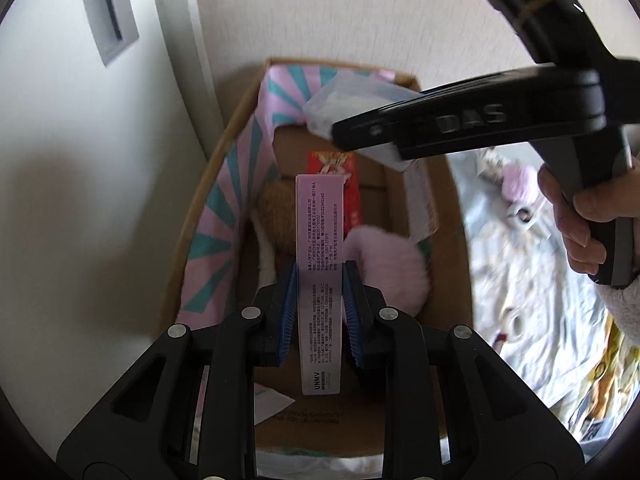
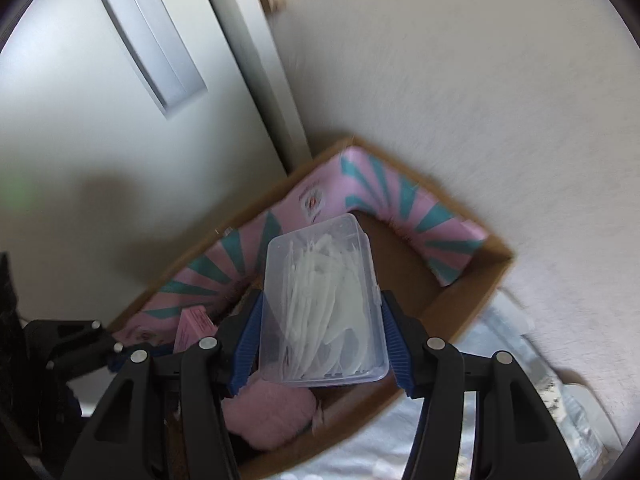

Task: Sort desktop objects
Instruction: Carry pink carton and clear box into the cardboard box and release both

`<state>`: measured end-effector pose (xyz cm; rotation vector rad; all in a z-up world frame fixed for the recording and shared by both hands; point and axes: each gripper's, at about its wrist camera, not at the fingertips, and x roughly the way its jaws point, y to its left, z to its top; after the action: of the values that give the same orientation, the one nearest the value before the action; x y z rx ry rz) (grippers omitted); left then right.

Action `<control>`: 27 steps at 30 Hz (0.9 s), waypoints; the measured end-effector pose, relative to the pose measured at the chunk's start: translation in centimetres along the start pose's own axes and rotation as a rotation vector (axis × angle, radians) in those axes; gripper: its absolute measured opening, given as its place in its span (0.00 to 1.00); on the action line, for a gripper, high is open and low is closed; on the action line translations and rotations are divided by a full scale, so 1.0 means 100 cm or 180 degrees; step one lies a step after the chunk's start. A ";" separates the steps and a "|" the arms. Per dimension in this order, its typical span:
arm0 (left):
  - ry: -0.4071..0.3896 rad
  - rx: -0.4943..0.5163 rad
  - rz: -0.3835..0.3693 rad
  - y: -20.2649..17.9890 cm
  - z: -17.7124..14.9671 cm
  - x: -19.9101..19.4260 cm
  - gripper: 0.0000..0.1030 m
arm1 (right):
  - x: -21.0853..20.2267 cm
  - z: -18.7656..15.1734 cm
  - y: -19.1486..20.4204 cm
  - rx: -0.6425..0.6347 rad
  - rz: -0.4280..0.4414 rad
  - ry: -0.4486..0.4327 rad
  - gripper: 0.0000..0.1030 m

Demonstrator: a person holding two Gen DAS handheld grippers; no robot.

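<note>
Cardboard box (image 1: 452, 208) sits below both your tools, pushed into the corner against the white wall (image 1: 360, 12) and a pale cabinet side (image 1: 80, 160). Your left gripper (image 1: 320, 300) has its jaws drawn in narrow, the blue pads (image 1: 290, 308) pressing both long sides of a slim pink carton (image 1: 320, 264) printed with small dark text; the carton stands out lengthwise from the jaws, held above the box's inside. Your right gripper (image 2: 322, 330) has its jaws about halfway apart, clamped on a clear plastic case (image 2: 324, 300) full of white picks, also held over the box. In the left wrist view you see that right tool's black body crossing the upper right, with your hand (image 1: 580, 216) wrapped around its handle and a pale fuzzy sleeve (image 1: 624, 312) below it.

Inside the box, a pink-and-teal striped sheet (image 1: 236, 200) lines the far and left walls. On its floor lie a fluffy pink ball (image 1: 384, 260), a brown furry thing (image 1: 280, 216) and a red packet (image 1: 340, 184) partly hidden behind the carton. A white paper slip (image 1: 272, 404) lies at the near end. Right of the box, a bed with a light printed cover (image 1: 532, 288) carries small scattered items too blurred to name.
</note>
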<state>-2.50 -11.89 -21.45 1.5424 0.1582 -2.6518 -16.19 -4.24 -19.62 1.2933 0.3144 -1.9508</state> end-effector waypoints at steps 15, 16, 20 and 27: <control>0.0089 0.0016 -0.0046 0.008 0.002 0.010 0.20 | 0.032 0.002 0.010 -0.0019 -0.0127 0.0200 0.51; 0.0100 -0.0007 -0.0056 0.009 0.003 0.010 0.24 | 0.032 0.002 0.011 -0.0029 -0.0135 0.0208 0.51; 0.0062 -0.0137 -0.0206 0.012 0.005 0.005 0.99 | 0.030 0.003 0.013 0.0023 -0.0317 0.0237 0.65; -0.0056 0.0054 -0.0059 -0.001 0.005 -0.008 1.00 | 0.007 0.001 0.008 0.0185 -0.0333 0.0061 0.75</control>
<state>-2.52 -11.85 -20.47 1.5295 0.1504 -2.6869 -15.84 -5.16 -20.00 1.3577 0.3434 -2.0495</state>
